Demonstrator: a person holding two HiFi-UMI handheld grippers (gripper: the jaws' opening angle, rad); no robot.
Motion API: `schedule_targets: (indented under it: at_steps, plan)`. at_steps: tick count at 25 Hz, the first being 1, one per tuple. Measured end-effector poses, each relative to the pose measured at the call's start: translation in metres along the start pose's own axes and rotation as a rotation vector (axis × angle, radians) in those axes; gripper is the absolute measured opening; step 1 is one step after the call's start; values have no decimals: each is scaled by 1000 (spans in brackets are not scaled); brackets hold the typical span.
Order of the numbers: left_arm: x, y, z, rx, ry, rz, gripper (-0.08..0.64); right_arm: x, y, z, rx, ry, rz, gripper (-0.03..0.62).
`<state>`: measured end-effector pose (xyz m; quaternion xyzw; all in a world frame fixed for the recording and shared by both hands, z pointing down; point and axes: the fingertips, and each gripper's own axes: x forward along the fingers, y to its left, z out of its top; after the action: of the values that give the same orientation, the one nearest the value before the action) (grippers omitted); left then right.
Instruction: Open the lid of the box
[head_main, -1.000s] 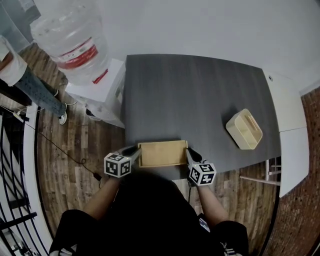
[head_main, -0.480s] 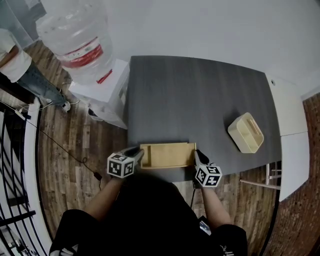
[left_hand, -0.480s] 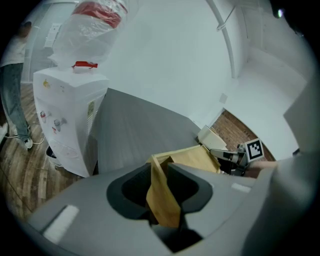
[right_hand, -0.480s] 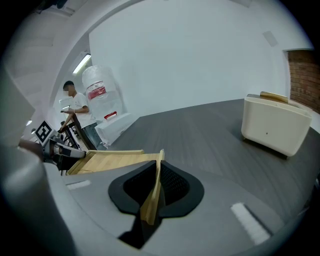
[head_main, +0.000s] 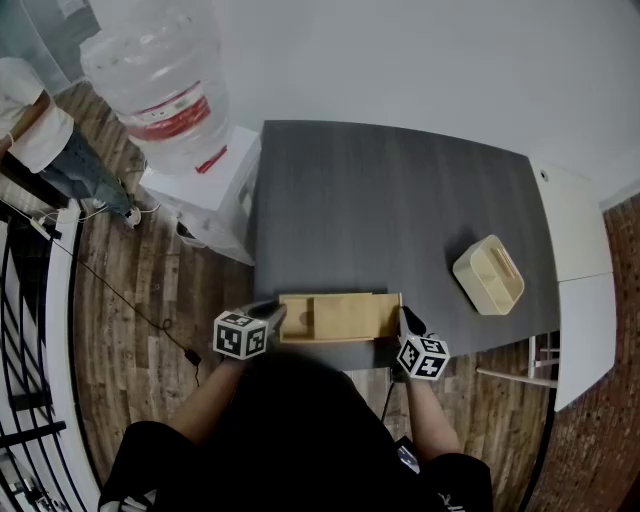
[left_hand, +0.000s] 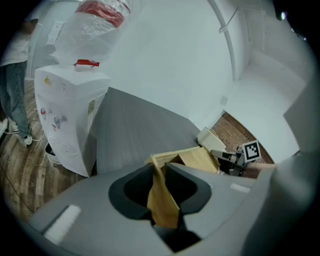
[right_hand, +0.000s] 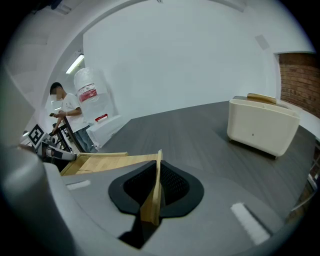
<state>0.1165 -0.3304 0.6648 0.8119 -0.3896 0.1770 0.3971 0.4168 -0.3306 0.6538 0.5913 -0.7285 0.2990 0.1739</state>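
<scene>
Wooden box (head_main: 286, 319) is braced between the closing jaws of your left gripper (head_main: 271, 311), so your right gripper (head_main: 404, 319), clamped on the lid (head_main: 355, 316), can pull rightward.

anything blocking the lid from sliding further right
Nothing visible does. The lid, pinched at its right end by the right gripper, has bare table to its right; the cream container sits farther back, off that line.

I count two tools: my left tool (head_main: 272, 316), jaws closing on the one wooden box (head_main: 293, 322), and my right tool (head_main: 404, 322), gripping its one lid (head_main: 355, 316). Beyond the right tool stands one cream caddy (head_main: 488, 275). Beyond the left tool are one water dispenser (head_main: 205, 195), one bottle (head_main: 160, 85) and one person (head_main: 40, 140). One table (head_main: 400, 210).
</scene>
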Motion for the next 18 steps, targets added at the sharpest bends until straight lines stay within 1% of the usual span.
schedule_targets:
  at_steps: [5,12,18]
  plan:
    - [1,0,-1,-6,3,0,74,-5,-15,0,21,-9,-29,26]
    - [-1,1,1,-10,1,0,74,-5,-14,2,0,-10,-44,26]
    - [-2,4,1,-9,3,6,74,-8,-24,2,15,-17,-67,26]
